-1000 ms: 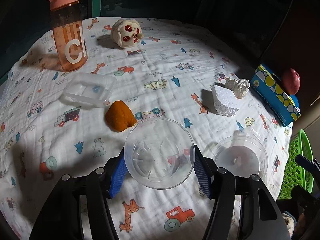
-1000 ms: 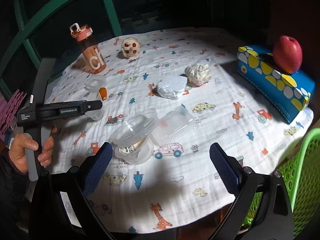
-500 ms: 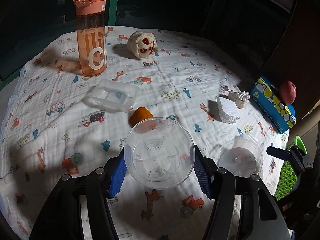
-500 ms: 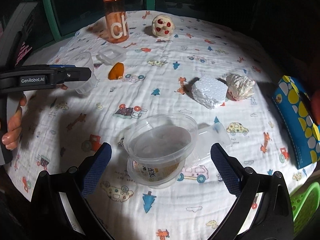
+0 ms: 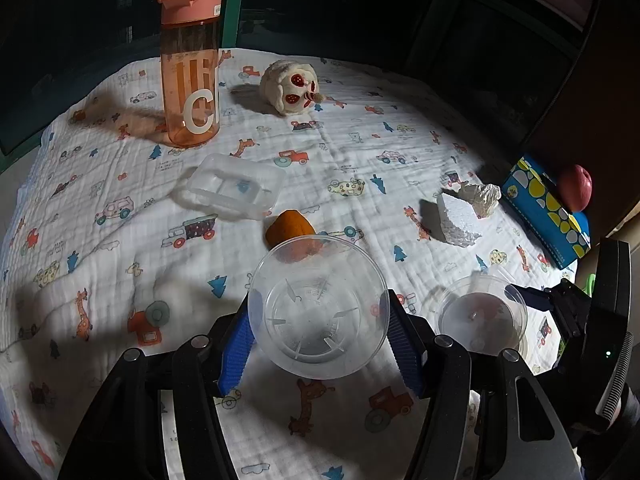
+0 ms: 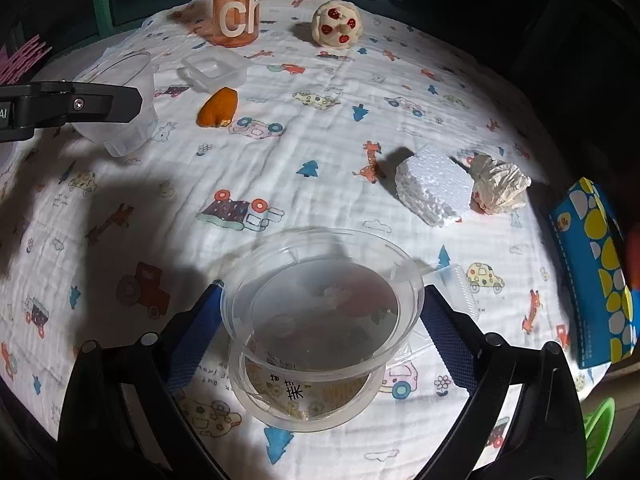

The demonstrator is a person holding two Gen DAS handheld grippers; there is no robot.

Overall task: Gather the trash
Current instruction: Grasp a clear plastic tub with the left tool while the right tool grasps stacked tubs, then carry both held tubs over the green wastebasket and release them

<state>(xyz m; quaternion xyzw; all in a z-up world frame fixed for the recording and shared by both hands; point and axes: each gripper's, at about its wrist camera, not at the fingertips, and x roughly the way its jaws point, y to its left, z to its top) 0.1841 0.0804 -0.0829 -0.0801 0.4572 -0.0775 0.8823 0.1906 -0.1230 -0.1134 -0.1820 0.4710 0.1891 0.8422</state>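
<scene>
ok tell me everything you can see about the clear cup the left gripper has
The clear cup is thin see-through plastic, round, wide at the rim and narrowing to a ribbed base. It looks empty. The left gripper is shut on it, a blue pad against each side, so it hangs tilted above the printed tablecloth without touching it. In the left wrist view its rim overlaps the orange peel lying behind it; the right wrist view shows it at far left.

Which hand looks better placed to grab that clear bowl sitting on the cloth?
Right. The right gripper already straddles the clear bowl, jaws closing around it. The left gripper is busy holding a plastic cup.
</scene>
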